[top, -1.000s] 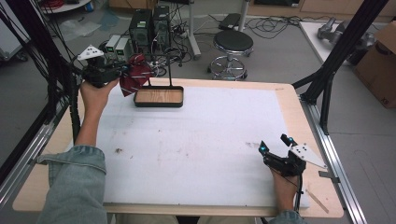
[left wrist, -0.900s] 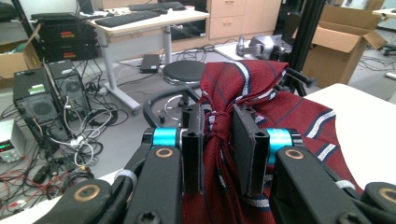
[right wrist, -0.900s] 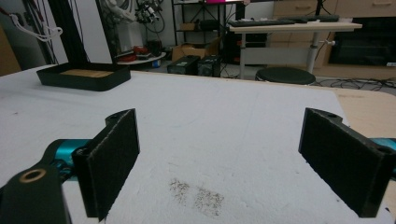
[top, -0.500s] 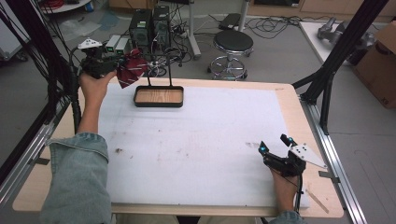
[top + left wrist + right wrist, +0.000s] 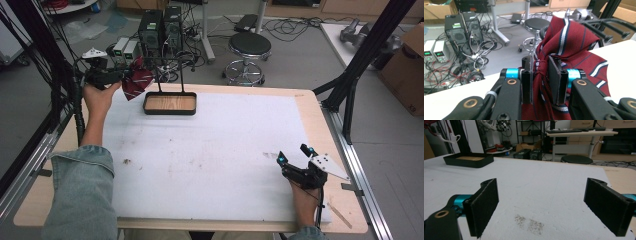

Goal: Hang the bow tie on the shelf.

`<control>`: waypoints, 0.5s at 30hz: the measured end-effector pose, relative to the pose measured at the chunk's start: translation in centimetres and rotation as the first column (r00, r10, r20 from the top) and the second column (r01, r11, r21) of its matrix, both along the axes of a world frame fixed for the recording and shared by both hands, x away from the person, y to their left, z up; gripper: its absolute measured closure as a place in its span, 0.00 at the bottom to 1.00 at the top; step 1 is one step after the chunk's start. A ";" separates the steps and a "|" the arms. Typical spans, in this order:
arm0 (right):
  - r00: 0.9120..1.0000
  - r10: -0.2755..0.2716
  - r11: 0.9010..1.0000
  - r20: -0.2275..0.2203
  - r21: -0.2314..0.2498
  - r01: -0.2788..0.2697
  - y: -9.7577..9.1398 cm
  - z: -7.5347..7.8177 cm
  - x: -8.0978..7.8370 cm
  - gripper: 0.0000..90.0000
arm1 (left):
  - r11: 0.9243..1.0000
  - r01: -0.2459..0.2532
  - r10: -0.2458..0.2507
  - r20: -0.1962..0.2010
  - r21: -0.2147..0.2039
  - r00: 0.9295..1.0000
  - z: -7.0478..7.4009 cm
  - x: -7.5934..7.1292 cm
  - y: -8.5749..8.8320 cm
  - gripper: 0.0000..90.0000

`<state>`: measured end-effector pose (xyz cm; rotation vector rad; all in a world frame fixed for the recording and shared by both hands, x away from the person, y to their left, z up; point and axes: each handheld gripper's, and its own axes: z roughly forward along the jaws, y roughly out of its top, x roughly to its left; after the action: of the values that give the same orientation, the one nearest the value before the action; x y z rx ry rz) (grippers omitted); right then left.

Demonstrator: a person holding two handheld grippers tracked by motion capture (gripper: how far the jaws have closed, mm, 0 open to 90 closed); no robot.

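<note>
Left tongs (image 5: 541, 75) pinching striped tie (image 5: 574, 47) knot, fabric fanning upward, right tongs (image 5: 549, 207) spread.

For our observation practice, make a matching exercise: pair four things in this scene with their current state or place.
Things:
1. left gripper
2. right gripper
3. striped tie
4. black tray

States:
A. jaws apart, nothing between them
B. at the table's far edge, wooden floor inside
C. jaws clamped on fabric
D. dark red, held up in the air

Pairs: 1-C, 2-A, 3-D, 4-B
</note>
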<state>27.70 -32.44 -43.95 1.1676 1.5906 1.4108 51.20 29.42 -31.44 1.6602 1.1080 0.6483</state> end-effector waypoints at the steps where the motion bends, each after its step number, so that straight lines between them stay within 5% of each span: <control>1: 1.000 0.000 1.000 0.000 0.000 0.000 0.0 0.0 0.0 0.13 | 1.000 -0.001 0.001 -0.004 0.005 1.000 -0.2 0.1 -0.1 0.82; 15: 1.000 0.001 1.000 -0.002 0.000 -0.001 0.0 0.0 0.0 0.13 | 1.000 0.001 0.000 -0.051 0.022 0.999 -2.9 1.0 -1.2 0.82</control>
<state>27.73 -32.42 -43.96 1.1680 1.5927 1.4108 52.19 28.18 -34.30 1.7036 1.1401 0.6228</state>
